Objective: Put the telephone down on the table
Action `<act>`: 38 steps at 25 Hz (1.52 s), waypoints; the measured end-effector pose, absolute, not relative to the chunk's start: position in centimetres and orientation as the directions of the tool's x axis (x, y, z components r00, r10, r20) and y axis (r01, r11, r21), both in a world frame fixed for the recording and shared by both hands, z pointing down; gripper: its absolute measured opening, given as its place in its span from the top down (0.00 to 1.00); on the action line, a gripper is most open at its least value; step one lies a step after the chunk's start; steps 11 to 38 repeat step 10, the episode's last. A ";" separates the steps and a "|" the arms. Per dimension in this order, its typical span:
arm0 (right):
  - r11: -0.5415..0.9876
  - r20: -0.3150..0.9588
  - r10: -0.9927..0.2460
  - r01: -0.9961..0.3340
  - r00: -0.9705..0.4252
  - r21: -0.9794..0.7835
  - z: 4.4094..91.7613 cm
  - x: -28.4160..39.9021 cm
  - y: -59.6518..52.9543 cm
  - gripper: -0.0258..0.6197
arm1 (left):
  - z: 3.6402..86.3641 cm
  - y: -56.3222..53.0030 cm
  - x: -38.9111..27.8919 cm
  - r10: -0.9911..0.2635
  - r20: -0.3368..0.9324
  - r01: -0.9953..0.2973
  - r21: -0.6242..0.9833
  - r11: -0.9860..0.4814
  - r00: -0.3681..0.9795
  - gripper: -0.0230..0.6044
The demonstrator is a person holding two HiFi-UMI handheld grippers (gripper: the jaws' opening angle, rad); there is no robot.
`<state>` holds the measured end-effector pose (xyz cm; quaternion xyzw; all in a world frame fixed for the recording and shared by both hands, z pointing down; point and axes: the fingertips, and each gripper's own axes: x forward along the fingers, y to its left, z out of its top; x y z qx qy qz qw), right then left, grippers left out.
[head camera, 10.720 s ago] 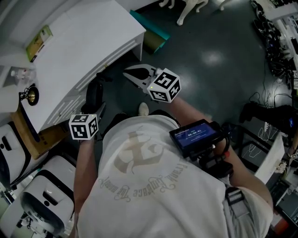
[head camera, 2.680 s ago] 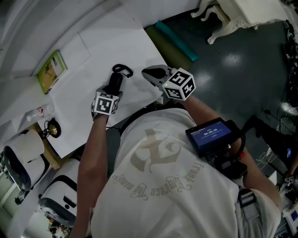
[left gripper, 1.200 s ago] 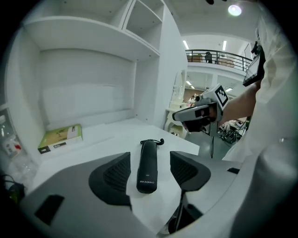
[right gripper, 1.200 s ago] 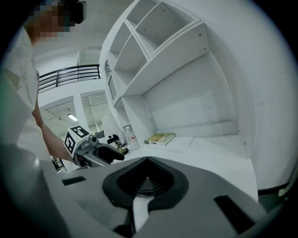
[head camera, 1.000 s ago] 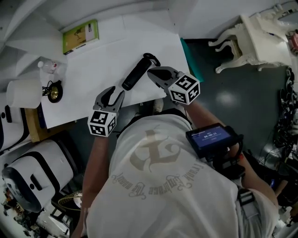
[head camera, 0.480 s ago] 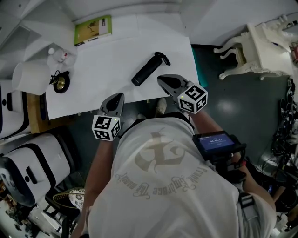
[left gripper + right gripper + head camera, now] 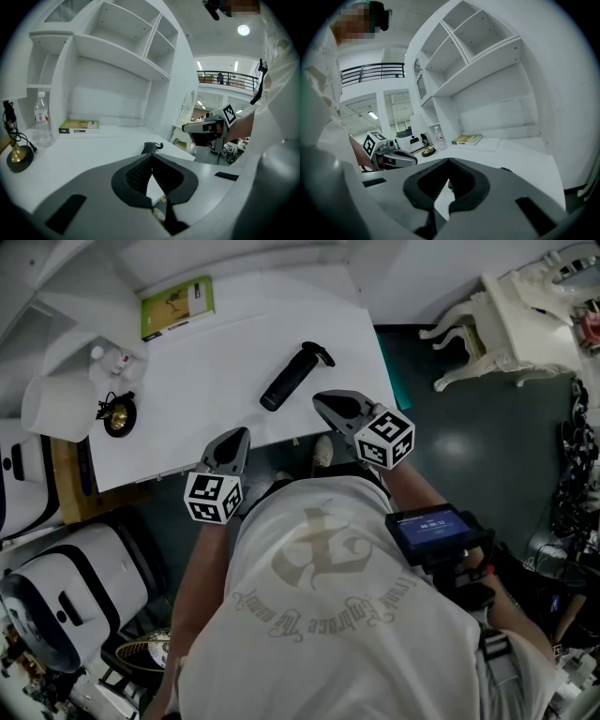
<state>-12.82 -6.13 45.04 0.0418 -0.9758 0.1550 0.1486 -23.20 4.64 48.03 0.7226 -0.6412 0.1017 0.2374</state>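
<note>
The black telephone handset (image 7: pixel 292 378) lies flat and slantwise on the white table (image 7: pixel 197 371), with nothing touching it. My left gripper (image 7: pixel 238 435) hovers at the table's near edge, short of the handset and to its left; it is shut and empty. In the left gripper view the handset (image 7: pixel 150 147) shows just beyond the closed tips of that gripper (image 7: pixel 151 156). My right gripper (image 7: pixel 323 401) hangs off the table's near right corner, also shut with nothing in it. In the right gripper view its tips (image 7: pixel 449 161) meet, and the left gripper (image 7: pixel 393 157) is seen at the left.
A green book (image 7: pixel 176 307) lies at the table's far side. A clear bottle (image 7: pixel 111 360), a brass stand with a black cord (image 7: pixel 116 416) and a white cylinder (image 7: pixel 56 404) stand at the left end. White shelves (image 7: pixel 117 61) rise behind the table. A white chair (image 7: pixel 497 315) stands to the right.
A second ago my left gripper stood open by the handset's near end. It has since shut and drawn back to the table's edge, leaving the handset lying on the table.
</note>
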 end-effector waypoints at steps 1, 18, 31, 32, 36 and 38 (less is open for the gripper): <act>0.948 0.303 -0.038 -0.130 -0.952 -0.290 45.0 -12.8 -6.2 0.94 | 48.0 4.5 -23.1 -0.878 0.451 -0.974 0.214 -0.068 0.161 0.94; 0.945 0.310 -0.046 -0.142 -0.950 -0.295 45.2 -12.5 -6.4 0.94 | 48.0 3.9 -23.0 -0.874 0.453 -0.972 0.218 -0.082 0.175 0.94; 0.945 0.310 -0.046 -0.142 -0.950 -0.295 45.2 -12.5 -6.4 0.94 | 48.0 3.9 -23.0 -0.874 0.453 -0.972 0.218 -0.082 0.175 0.94; 0.945 0.310 -0.046 -0.142 -0.950 -0.295 45.2 -12.5 -6.4 0.94 | 48.0 3.9 -23.0 -0.874 0.453 -0.972 0.218 -0.082 0.175 0.94; 0.945 0.310 -0.046 -0.142 -0.950 -0.295 45.2 -12.5 -6.4 0.94 | 48.0 3.9 -23.0 -0.874 0.453 -0.972 0.218 -0.082 0.175 0.94; 0.945 0.310 -0.046 -0.142 -0.950 -0.295 45.2 -12.5 -6.4 0.94 | 48.0 3.9 -23.0 -0.874 0.453 -0.972 0.218 -0.082 0.175 0.94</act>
